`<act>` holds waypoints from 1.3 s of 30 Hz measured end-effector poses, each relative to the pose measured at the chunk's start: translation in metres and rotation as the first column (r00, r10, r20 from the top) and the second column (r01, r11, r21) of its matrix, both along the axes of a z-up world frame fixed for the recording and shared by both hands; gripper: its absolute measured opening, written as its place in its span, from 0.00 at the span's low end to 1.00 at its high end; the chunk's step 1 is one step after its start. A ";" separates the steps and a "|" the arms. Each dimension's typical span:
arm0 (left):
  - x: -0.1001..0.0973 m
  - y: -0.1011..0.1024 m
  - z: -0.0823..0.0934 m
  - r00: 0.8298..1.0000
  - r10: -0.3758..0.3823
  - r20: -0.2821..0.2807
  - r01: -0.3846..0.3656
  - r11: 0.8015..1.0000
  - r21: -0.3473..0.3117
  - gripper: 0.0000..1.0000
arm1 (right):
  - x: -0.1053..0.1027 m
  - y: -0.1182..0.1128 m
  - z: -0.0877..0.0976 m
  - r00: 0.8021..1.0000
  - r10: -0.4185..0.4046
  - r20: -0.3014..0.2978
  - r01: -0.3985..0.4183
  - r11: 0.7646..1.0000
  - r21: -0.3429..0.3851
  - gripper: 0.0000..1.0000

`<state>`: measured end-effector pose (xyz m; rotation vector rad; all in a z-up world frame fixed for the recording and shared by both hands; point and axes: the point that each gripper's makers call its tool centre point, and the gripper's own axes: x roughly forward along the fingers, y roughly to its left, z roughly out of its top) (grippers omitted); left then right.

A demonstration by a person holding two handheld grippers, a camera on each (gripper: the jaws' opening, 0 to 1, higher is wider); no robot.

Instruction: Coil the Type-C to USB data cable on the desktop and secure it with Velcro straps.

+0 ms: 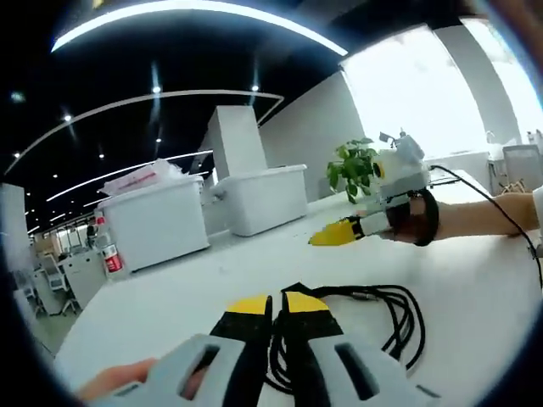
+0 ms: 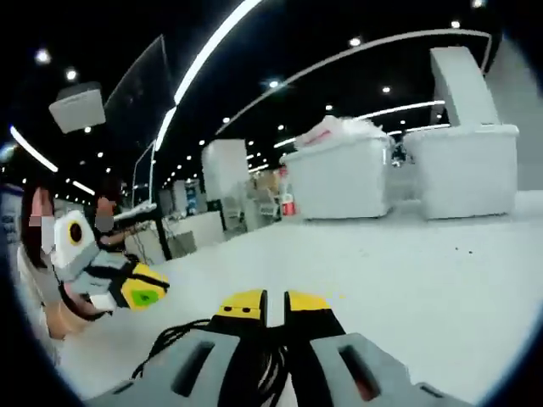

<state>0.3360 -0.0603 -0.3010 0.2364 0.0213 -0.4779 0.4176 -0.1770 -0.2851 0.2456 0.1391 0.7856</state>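
Open desktop [image 1: 475, 297]: bare white surface lay across centre and right of the left gripper view.
Obstructions: two white bins [image 1: 157, 220] and a potted plant [image 1: 352, 168] stood along the far edge, upper centre.
Near hazard: black cable [image 1: 399, 318] lay looped at lower centre.

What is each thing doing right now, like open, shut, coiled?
Cable: black, looped in a loose coil on the table, no strap visible.
Left gripper: shut on cable.
Right gripper: shut on cable.
Two bins: standing; one piled full.
Table: white, holding the cable.
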 end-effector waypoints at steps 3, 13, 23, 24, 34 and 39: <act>0.010 0.017 -0.003 0.997 0.076 0.017 -0.076 0.997 -0.014 0.07 | -0.005 -0.024 0.010 0.993 -0.054 -0.102 0.069 0.986 0.153 0.12; 0.026 0.065 -0.002 0.985 0.173 -0.029 -0.175 0.960 -0.219 0.14 | 0.020 -0.093 -0.025 0.944 -0.308 -0.116 0.323 0.935 0.143 0.33; 0.033 0.094 -0.002 0.952 0.304 0.028 -0.294 0.938 -0.183 0.39 | 0.022 -0.135 0.000 0.833 -0.527 0.167 0.528 0.848 0.042 0.57; 0.033 0.094 -0.002 0.952 0.306 0.029 -0.296 0.938 -0.183 0.40 | 0.022 -0.137 0.000 0.830 -0.535 0.159 0.536 0.843 0.044 0.59; 0.042 0.106 -0.014 0.932 0.361 0.027 -0.355 0.926 -0.133 0.41 | 0.024 -0.140 -0.006 0.813 -0.543 0.212 0.560 0.828 -0.027 0.65; 0.038 0.102 -0.019 0.936 0.351 0.006 -0.347 0.928 -0.134 0.40 | 0.026 -0.145 -0.011 0.814 -0.547 0.195 0.561 0.827 -0.025 0.65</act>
